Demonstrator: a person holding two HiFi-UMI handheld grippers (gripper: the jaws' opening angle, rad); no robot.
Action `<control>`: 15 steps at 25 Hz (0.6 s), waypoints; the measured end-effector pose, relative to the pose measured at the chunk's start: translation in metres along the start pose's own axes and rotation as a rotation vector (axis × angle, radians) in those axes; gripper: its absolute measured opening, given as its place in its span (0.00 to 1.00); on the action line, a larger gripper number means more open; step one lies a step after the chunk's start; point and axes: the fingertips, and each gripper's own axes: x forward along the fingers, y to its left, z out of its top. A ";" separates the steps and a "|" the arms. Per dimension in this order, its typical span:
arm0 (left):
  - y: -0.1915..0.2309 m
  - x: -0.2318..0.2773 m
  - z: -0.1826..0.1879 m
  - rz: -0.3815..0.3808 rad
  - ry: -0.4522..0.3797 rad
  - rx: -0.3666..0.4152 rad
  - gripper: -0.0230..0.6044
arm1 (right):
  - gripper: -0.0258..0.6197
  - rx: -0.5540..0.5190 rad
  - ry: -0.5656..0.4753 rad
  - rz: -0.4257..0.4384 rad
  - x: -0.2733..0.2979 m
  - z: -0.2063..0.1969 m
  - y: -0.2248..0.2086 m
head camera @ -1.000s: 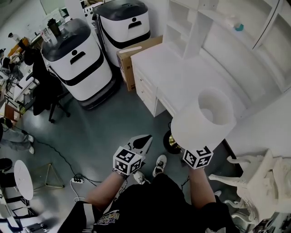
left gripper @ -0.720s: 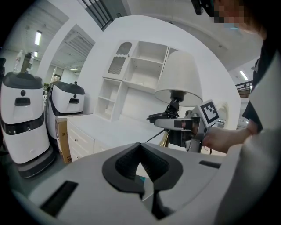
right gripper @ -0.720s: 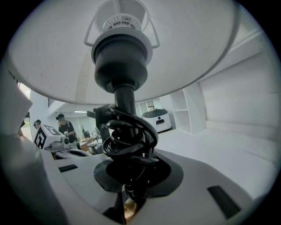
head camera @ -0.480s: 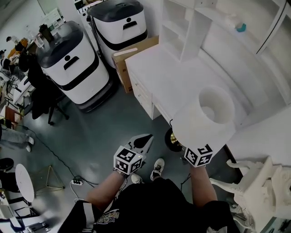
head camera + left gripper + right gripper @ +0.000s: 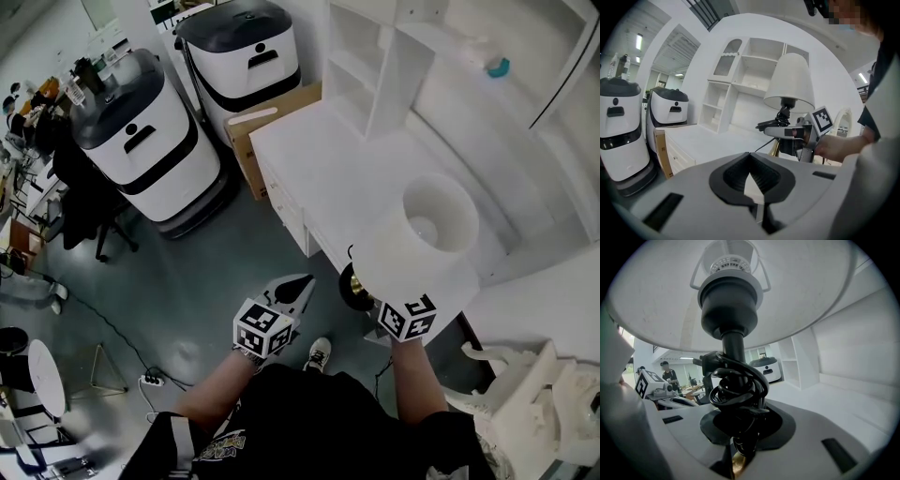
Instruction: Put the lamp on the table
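My right tool pinches the lamp beside the tabletop edge. From above, the shade hides its cord; the right gripper view shows it. My left tool is pressed together.

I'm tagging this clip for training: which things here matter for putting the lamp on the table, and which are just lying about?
Part of the job: lamp, gripped at its stem by the right hand-held gripper; white table.

Just lying about: two white machines with black tops, cardboard box, shelf unit, white chair, power strip on the floor.
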 end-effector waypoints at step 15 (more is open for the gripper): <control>0.025 0.038 0.025 -0.087 0.019 0.044 0.05 | 0.18 0.014 -0.025 -0.063 0.033 0.016 -0.031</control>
